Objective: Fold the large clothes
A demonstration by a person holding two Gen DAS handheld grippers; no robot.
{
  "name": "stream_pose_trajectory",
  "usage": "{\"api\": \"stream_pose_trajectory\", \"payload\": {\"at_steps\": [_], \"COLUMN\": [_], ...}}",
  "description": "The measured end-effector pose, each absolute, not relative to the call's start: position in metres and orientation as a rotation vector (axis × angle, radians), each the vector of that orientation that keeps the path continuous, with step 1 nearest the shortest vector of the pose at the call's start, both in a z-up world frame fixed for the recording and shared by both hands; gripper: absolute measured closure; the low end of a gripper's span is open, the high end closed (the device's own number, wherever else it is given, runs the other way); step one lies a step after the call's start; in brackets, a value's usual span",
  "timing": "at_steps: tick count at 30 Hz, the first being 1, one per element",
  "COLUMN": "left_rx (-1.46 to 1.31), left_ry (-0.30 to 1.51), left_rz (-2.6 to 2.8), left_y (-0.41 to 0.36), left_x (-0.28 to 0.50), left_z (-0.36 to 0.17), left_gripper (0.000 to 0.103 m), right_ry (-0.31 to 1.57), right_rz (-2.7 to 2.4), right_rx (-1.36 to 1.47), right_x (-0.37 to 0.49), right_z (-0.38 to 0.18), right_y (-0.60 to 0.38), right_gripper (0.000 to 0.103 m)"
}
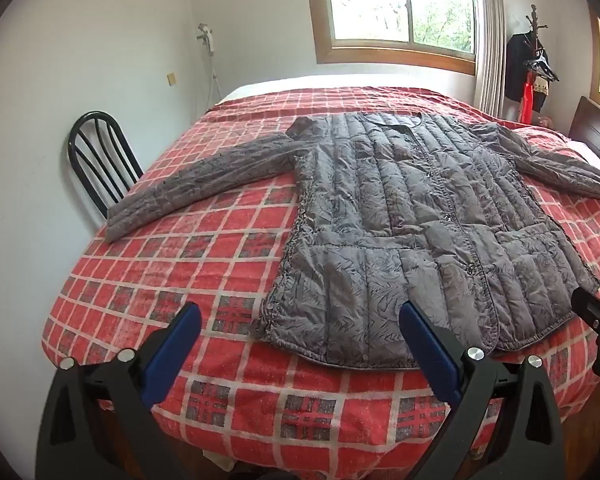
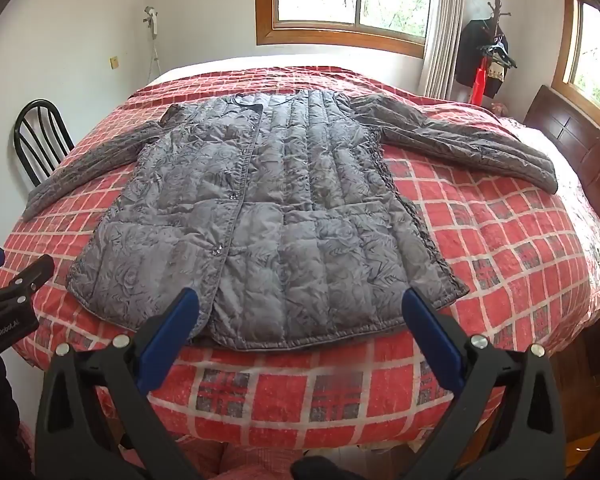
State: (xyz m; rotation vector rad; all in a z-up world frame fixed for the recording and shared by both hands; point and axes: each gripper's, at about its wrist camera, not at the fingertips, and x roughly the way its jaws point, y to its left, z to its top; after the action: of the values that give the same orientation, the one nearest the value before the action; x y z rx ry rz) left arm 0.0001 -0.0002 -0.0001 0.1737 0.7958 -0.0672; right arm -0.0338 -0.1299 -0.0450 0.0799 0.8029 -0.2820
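Left wrist view: one left claw (image 1: 300,332), its two blue fingers (image 1: 172,356) spread wide and released, nothing between them.
Right wrist view: one right claw (image 2: 300,320), also released, two blue fingers (image 2: 168,332) wide apart with nothing held; both claws hang over the near edge of the bed.
Other claw seen: black part of the right claw at the right border of the left view; the left claw at the left border of the right view.
Jacket: one grey quilted jacket (image 2: 260,216), lying flat and front side up on the bed, its hem close to the near edge, its collar toward the far edge.
Sleeves: two, each spread sideways, the left sleeve (image 1: 196,184) toward the left edge, the right sleeve (image 2: 472,148) toward the right edge.
Pockets: two patch pockets on the lower front; I cannot tell if anything is in them.
Bed: one, with a red checked cover (image 2: 500,240) and a dark wooden headboard (image 2: 572,140) on the right.
Chair: one black chair (image 1: 96,156), just beside the left edge of the bed.
Windows: two.
Coat stand: one coat stand (image 2: 488,48) in the far right corner, with dark clothes on it.
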Motion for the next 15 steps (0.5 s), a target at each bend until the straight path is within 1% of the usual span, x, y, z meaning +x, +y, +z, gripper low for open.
{"api": "stream_pose_trajectory", "payload": {"at_steps": [15], "left_rx": [0.169], "left_ry": [0.79], "left_rz": [-0.064], "left_y": [-0.0028], "left_x": [-0.0001], "left_z": [0.0022], "left_gripper": [0.004], "right_ry": [0.804], "right_rz": [-0.282], "right_rx": [0.075], "right_x": [-0.0308], "right_z": [-0.0455], "right_y": [-0.1279], "right_gripper": [0.003]}}
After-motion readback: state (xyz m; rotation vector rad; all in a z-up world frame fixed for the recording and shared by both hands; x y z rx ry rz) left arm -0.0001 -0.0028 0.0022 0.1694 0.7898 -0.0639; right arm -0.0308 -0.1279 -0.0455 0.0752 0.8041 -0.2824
